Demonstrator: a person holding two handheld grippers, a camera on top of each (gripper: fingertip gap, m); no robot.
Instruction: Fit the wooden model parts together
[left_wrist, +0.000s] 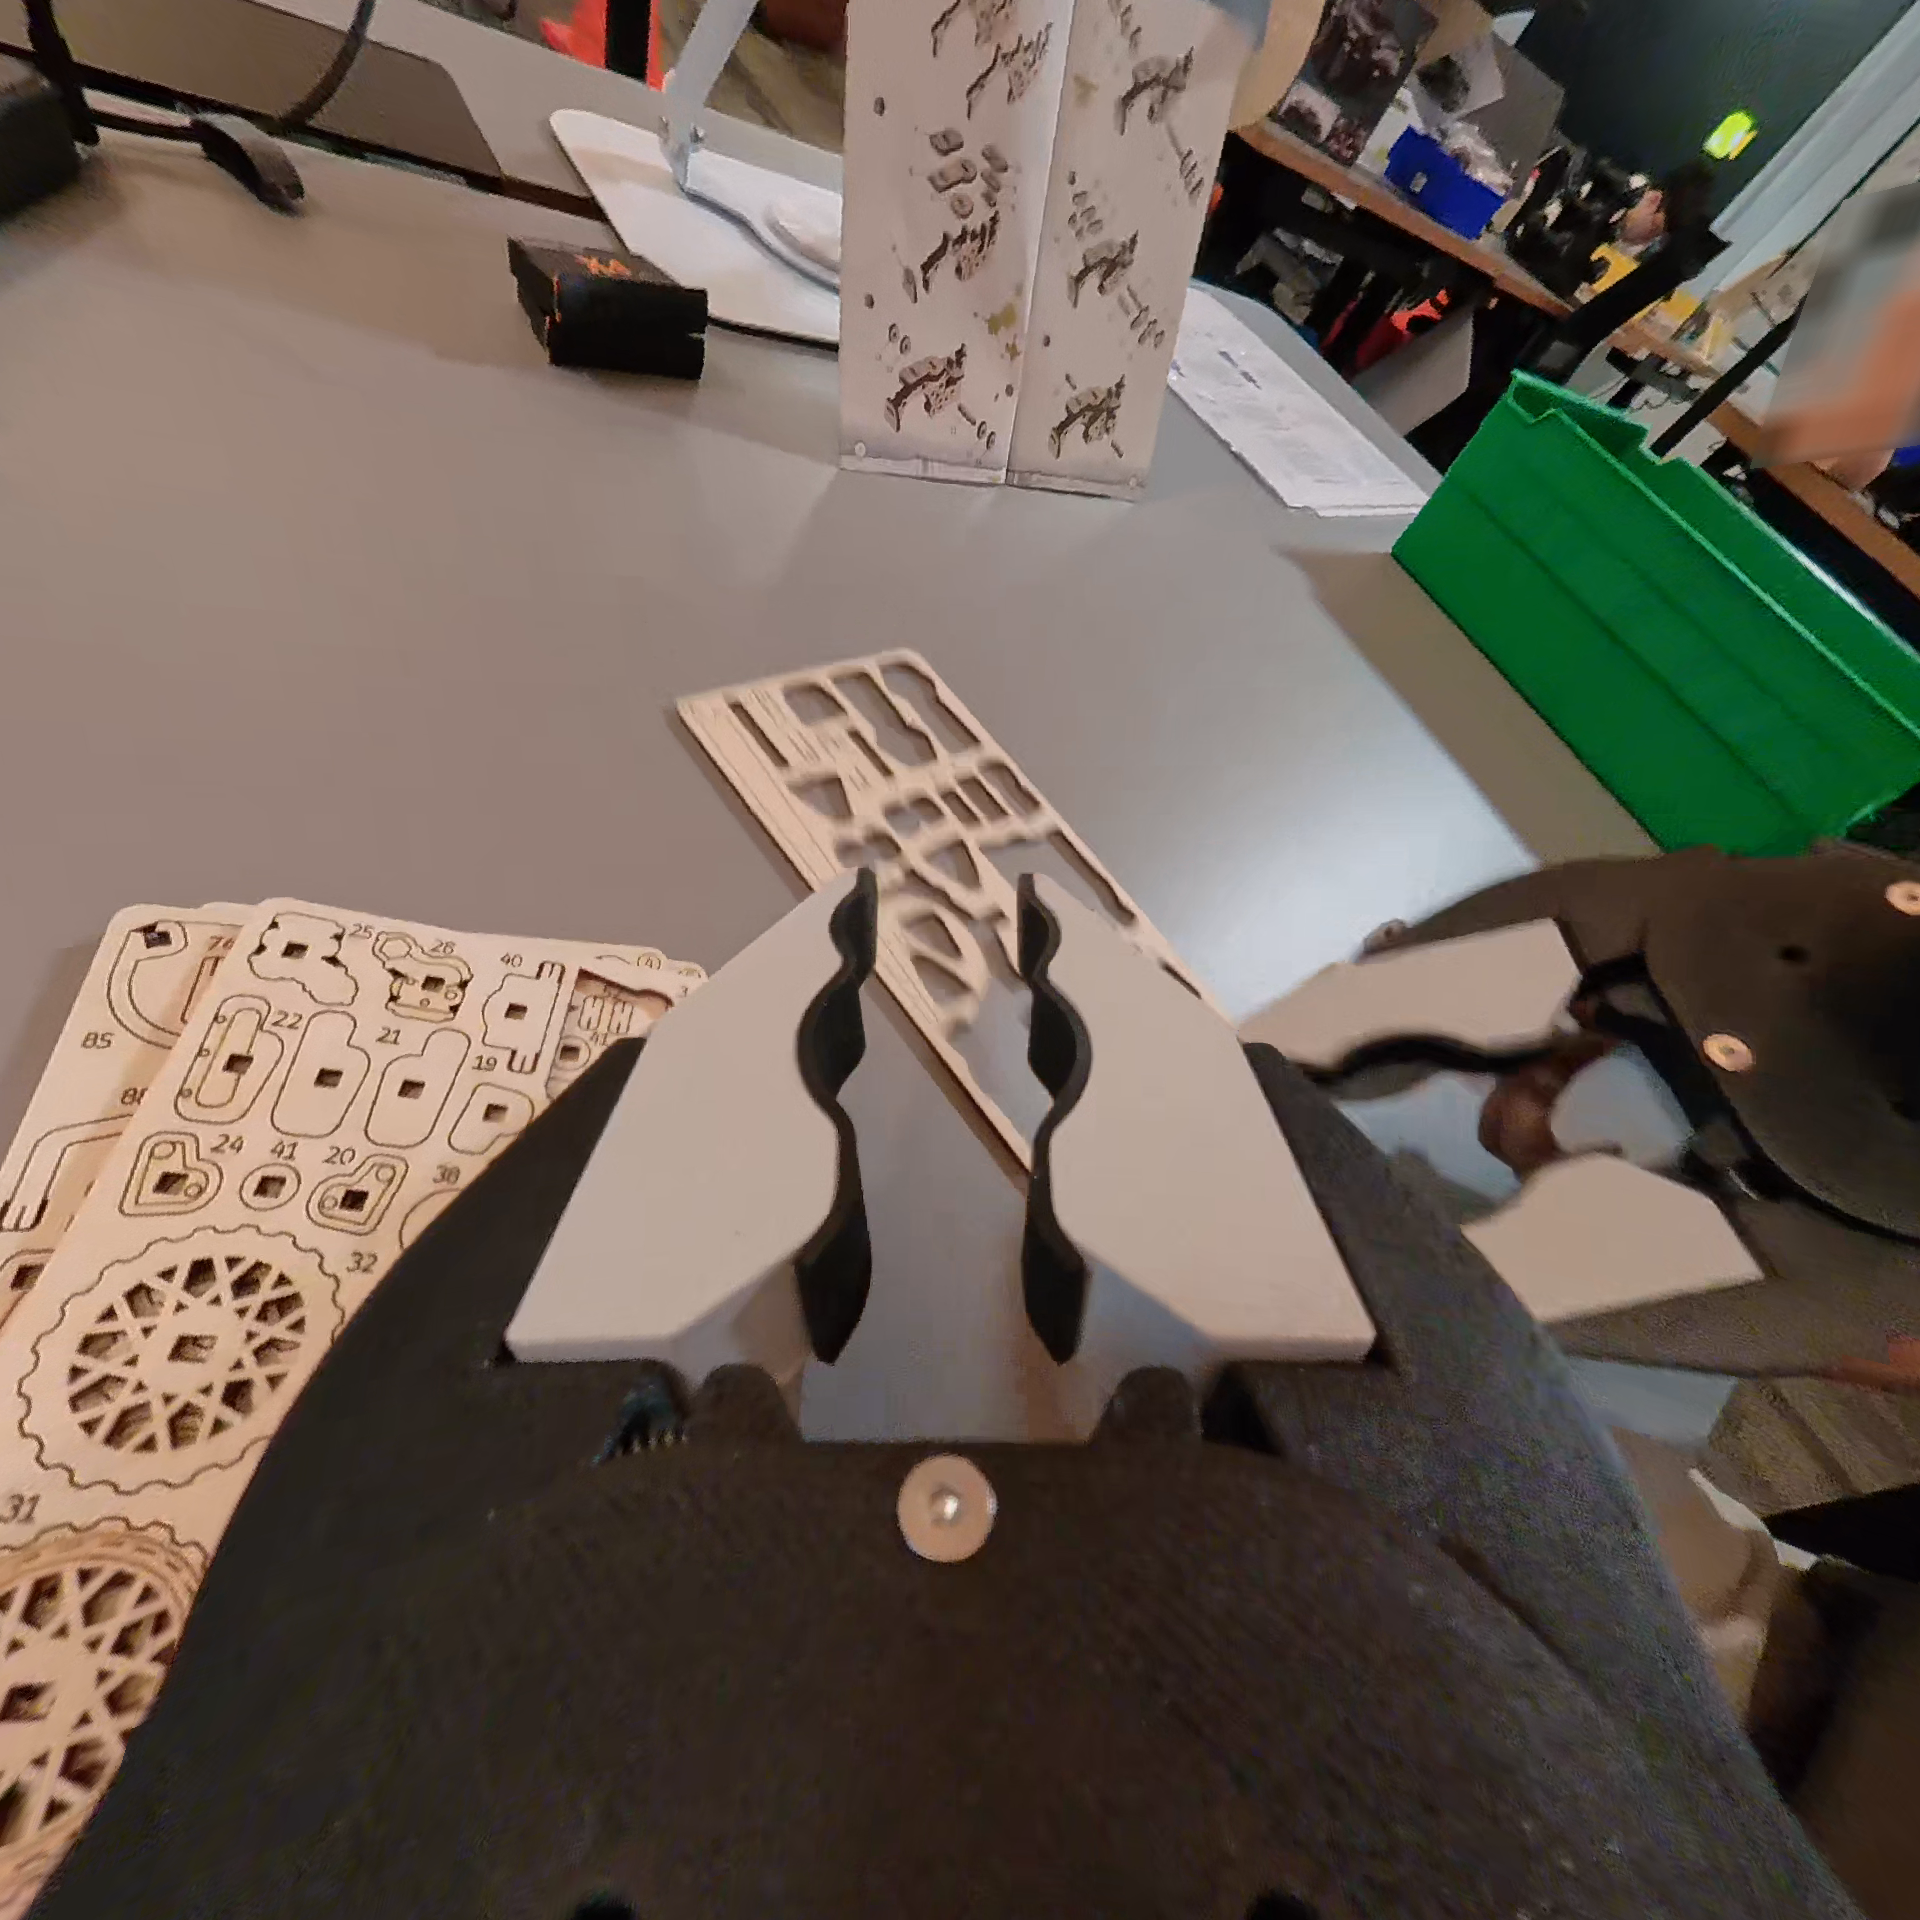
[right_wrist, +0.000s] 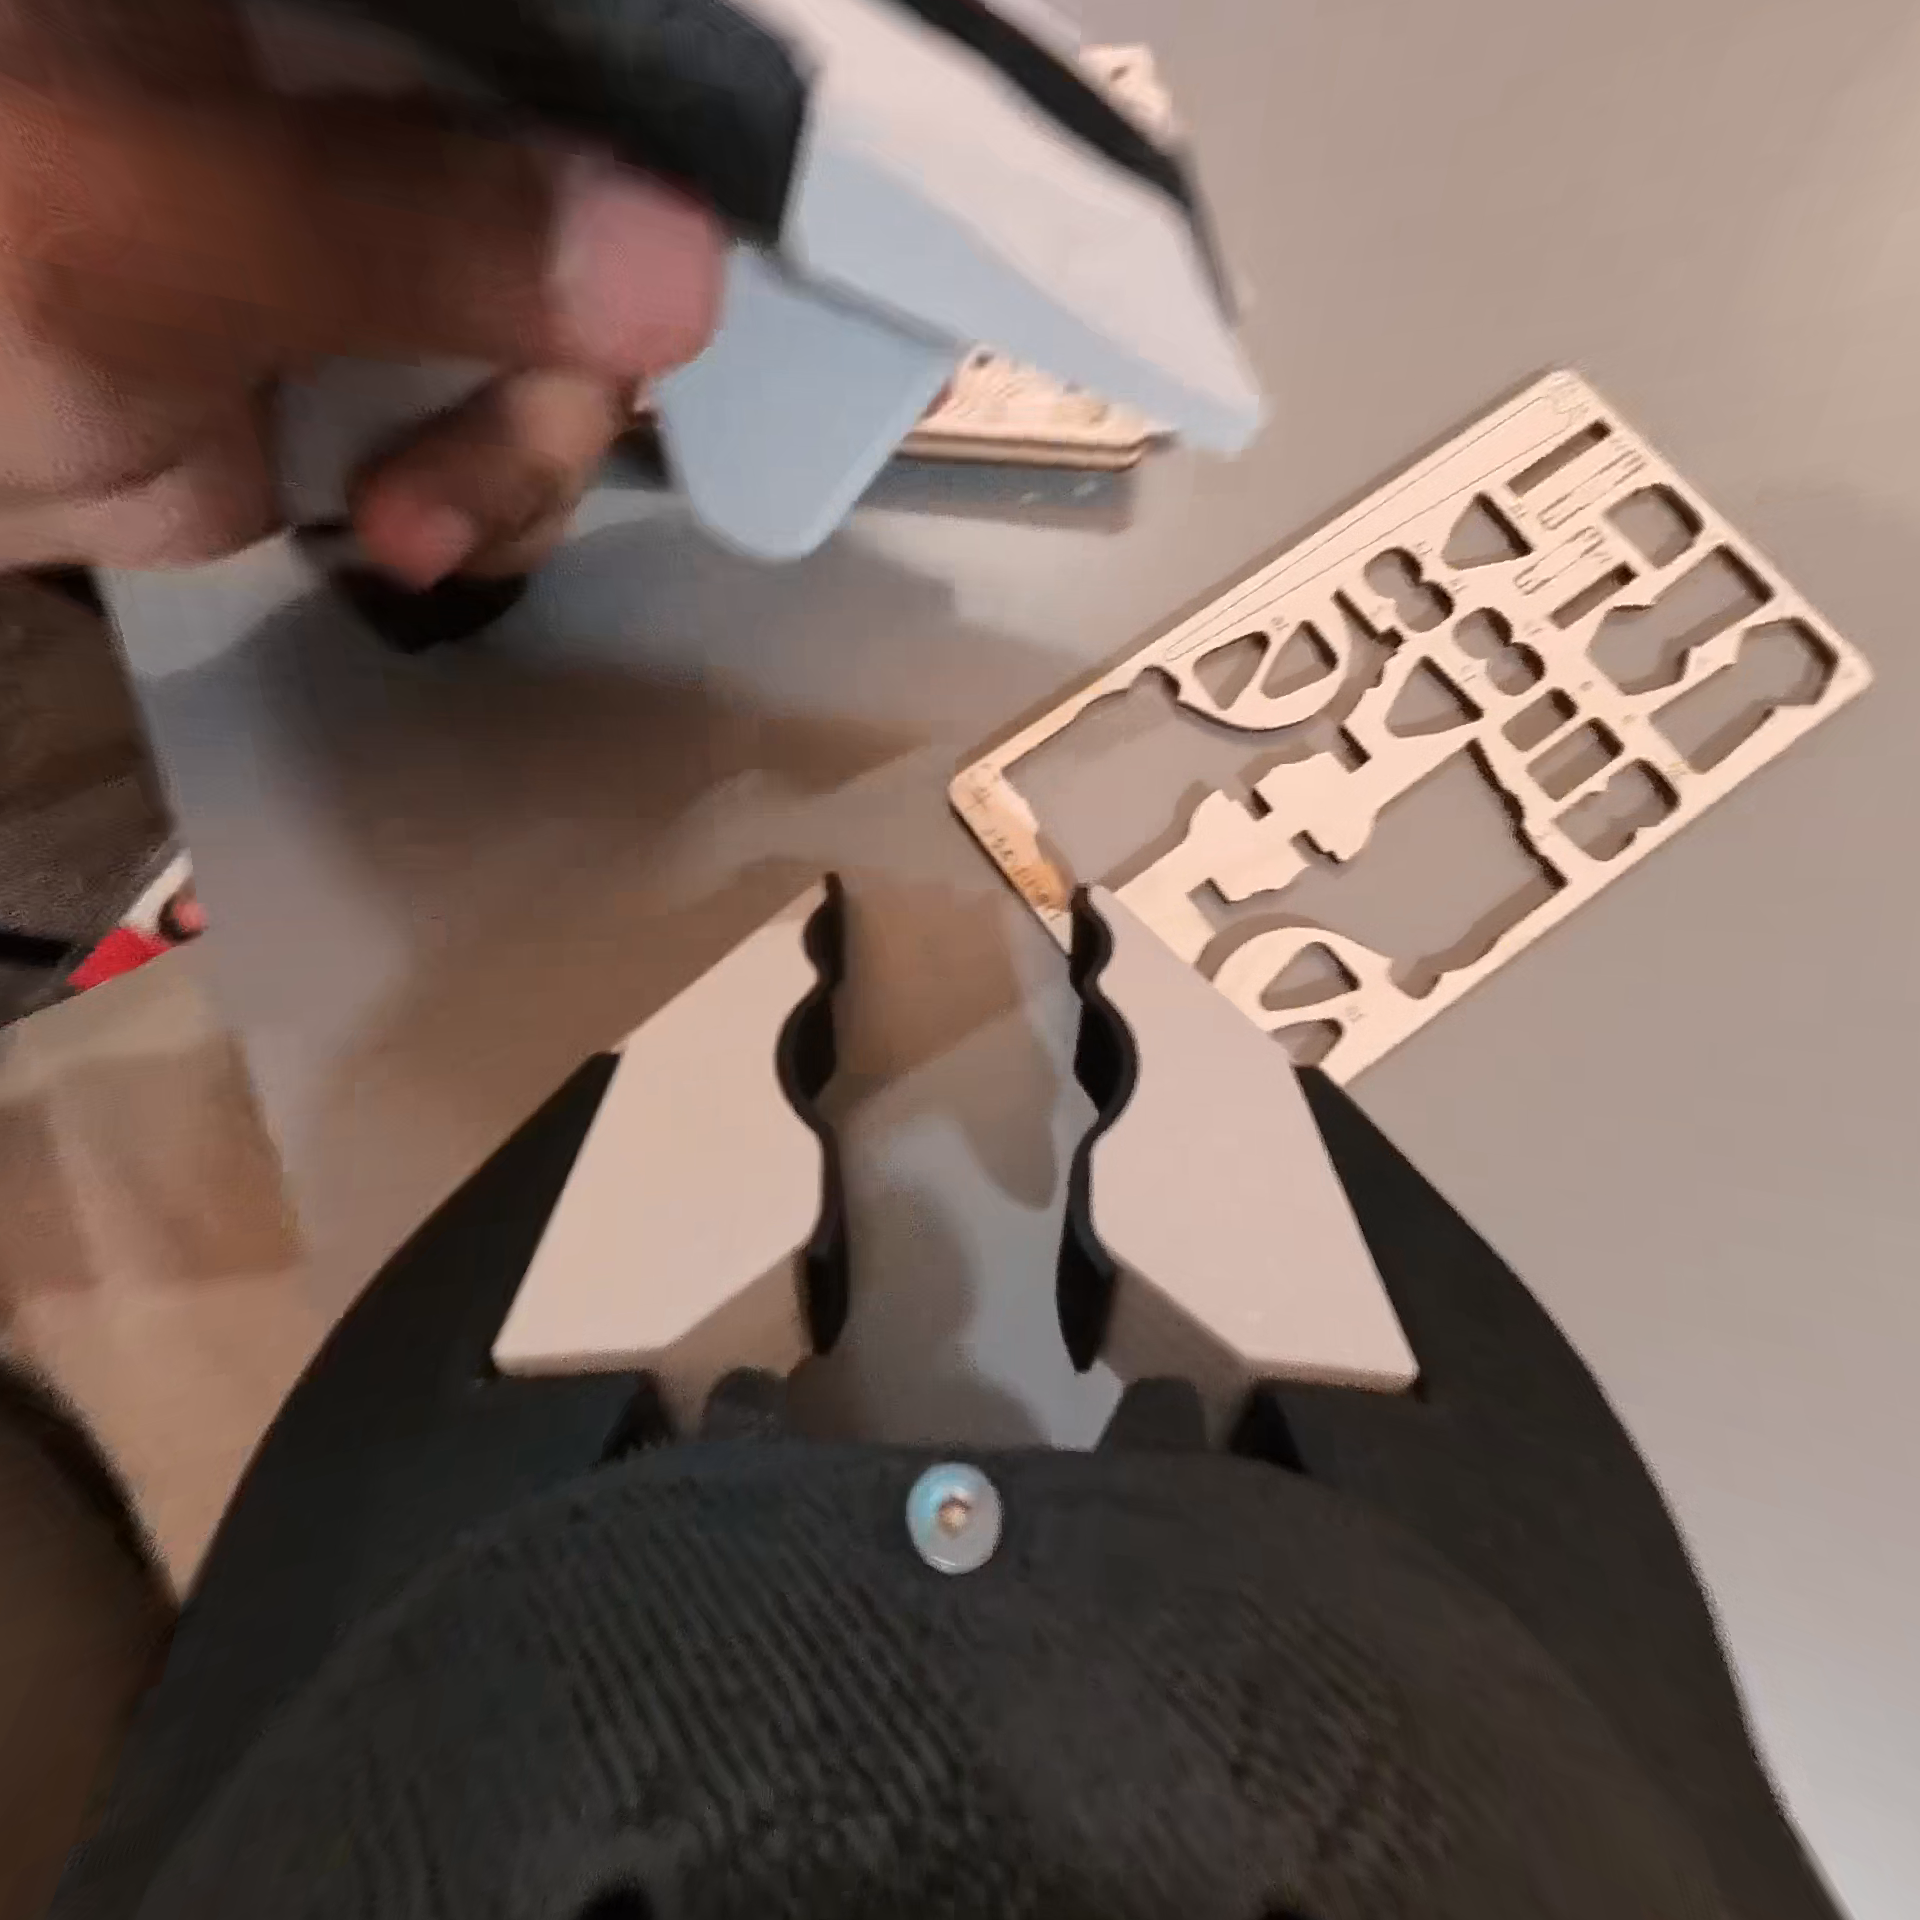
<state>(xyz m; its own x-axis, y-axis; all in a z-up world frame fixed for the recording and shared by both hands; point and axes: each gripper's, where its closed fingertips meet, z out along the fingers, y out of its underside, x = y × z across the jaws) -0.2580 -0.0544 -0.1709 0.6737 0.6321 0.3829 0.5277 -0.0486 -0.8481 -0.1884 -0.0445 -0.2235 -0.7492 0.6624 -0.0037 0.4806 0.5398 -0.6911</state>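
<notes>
Over the grey table (left_wrist: 416, 582), left gripper (left_wrist: 940, 894) hangs with fingers spread, nothing between the wavy black pads (left_wrist: 836, 1039). Right gripper (right_wrist: 956, 899) likewise released and empty, tips above the near corner of the punched-out wooden sheet (right_wrist: 1299, 862). That sheet lies flat mid-table, most of its parts already removed, only frame and cut-outs left; left gripper's tips sit over its near end in the left wrist view. Stack of uncut wooden part sheets (left_wrist: 312, 1101), with wheels and small numbered shapes, lies at the near left edge of the table, partly under the left gripper's body. No loose wooden parts visible, none held.

Instruction booklet (left_wrist: 997, 239) stands upright toward the far side of the table, small black box (left_wrist: 608, 307) just left of it. Green bin (left_wrist: 1662, 644) sits at the right edge. Person's hand (right_wrist: 312, 260) grips the left gripper's handle in the right wrist view, heavily blurred.
</notes>
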